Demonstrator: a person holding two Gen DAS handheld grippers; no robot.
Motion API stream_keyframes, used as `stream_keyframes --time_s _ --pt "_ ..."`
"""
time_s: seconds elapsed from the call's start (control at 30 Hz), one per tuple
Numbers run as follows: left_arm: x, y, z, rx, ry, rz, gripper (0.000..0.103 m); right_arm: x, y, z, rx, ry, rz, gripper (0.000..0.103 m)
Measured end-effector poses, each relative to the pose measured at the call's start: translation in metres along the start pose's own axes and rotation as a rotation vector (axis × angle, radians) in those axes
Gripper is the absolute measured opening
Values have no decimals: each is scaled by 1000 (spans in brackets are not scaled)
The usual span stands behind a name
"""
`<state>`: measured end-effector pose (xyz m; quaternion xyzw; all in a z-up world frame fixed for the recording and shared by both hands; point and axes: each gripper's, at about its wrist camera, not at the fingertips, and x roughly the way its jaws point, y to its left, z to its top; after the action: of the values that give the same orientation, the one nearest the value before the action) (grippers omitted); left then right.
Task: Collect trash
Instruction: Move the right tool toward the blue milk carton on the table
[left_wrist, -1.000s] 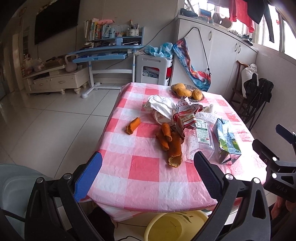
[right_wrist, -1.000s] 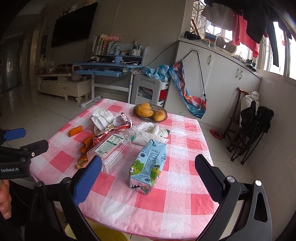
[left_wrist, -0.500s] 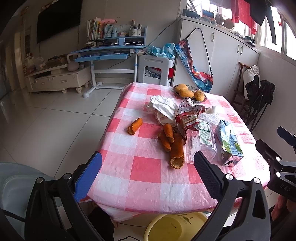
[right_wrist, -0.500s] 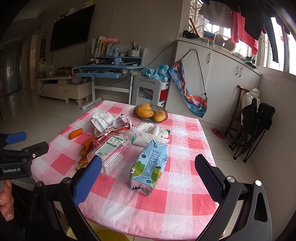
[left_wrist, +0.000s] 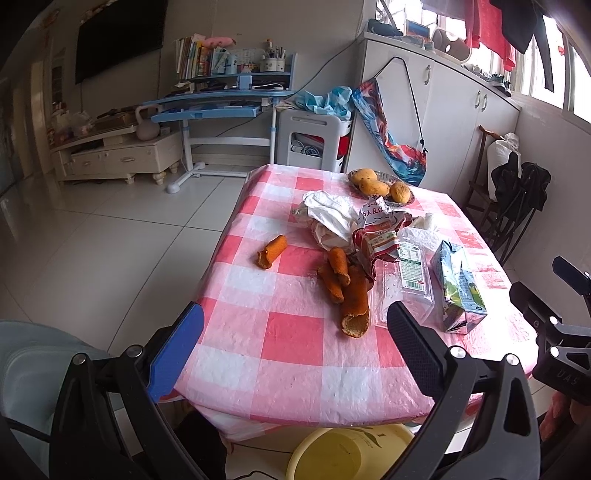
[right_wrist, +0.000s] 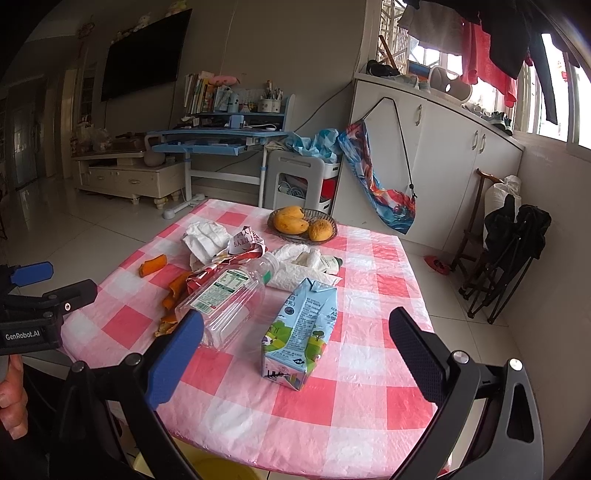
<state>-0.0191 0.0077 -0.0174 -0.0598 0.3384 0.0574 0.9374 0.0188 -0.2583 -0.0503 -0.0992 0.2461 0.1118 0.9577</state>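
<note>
Trash lies on a pink checked table (left_wrist: 291, 339): orange peels (left_wrist: 351, 295), one peel apart (left_wrist: 271, 251), a clear plastic bottle (right_wrist: 225, 299) on its side, a blue milk carton (right_wrist: 301, 332), a red snack wrapper (left_wrist: 376, 243) and crumpled white paper (left_wrist: 328, 210). My left gripper (left_wrist: 295, 314) hovers open at the near table edge, short of the peels. The right gripper (right_wrist: 295, 321) is also open and empty, with the carton just ahead between its fingers. Each gripper shows at the edge of the other's view.
A basket of mangoes (right_wrist: 303, 225) sits at the far side of the table. A yellow bin (left_wrist: 347, 454) stands on the floor under the near edge. A folded black chair (right_wrist: 509, 258) leans by the right wall, with tiled floor to the left.
Both views have drifted only slightly. Both grippers stay open and nothing on the table has moved.
</note>
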Motion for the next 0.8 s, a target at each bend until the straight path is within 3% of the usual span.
stream_keyframes --time_s 0.33,0.8 --pt "2 6 1 -28 9 19 96 4 -5 -2 20 10 -9 97" --pt "10 25 0 -122 43 24 96 11 -33 -9 168 62 34 97"
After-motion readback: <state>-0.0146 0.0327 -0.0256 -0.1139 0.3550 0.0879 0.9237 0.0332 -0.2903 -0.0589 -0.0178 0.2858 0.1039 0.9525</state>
